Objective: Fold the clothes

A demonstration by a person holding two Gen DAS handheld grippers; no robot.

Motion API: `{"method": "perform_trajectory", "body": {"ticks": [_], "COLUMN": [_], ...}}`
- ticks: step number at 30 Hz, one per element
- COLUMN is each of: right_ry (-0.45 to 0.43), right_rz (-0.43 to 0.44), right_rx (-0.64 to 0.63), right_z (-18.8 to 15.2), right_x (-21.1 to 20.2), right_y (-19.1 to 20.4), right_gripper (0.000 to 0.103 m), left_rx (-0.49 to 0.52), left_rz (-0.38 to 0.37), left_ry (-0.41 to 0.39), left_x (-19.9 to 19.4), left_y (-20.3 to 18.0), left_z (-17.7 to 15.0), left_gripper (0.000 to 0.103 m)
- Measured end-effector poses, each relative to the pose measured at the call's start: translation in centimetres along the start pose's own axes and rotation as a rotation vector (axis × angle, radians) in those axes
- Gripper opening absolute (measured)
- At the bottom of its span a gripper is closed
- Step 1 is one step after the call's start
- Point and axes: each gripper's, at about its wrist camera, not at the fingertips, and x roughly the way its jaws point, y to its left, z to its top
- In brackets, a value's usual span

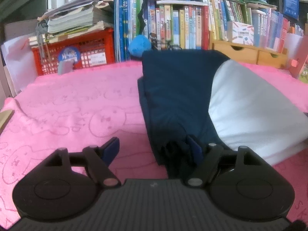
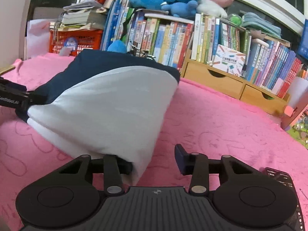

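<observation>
Lying on fuzzy pink blanket (image 1: pixel 77 100): folded navy/white garment (image 1: pixel 173 96), smooth fabric. Left gripper (image 1: pixel 154 150) jaws wide apart, right finger under navy hem. Right gripper (image 2: pixel 154 161) jaws wide, left finger under white corner. Red crate (image 1: pixel 92 52) holds papers.

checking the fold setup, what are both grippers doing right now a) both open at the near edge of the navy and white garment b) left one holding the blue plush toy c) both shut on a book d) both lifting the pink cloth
a: the left gripper and right gripper both stand open, fingers spread, at the near edge of the garment lying on the pink cloth.
</observation>
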Motion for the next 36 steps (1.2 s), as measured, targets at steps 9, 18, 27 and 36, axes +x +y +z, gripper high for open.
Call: {"method": "perform_trajectory", "body": {"ticks": [9,18,27,36], "right_ry": [0.0,-0.024,0.154,-0.034], "right_rz": [0.095,0.442,0.518,0.375], "right_rx": [-0.112,0.149,0.515,0.022], "right_z": [-0.2,-0.6,1.3,2.8], "right_x": [-0.3,-4.7,2.8,0.3], "right_y": [-1.8,-8.7,-11.3,-5.3], "right_gripper": [0.063,0.088,0.088,0.099], "left_rx": [-0.103,-0.514,-0.676,-0.471], "left_rz": [-0.092,-0.478,-0.498,-0.413], "left_ry": [0.072,0.185,0.244,0.189], "left_x": [-1.0,-1.9,1.2,-0.1], "left_y": [1.8,7.4,7.8,5.3], "left_z": [0.7,2.0,1.9,2.1], "left_gripper": [0.08,0.078,0.079,0.08]}}
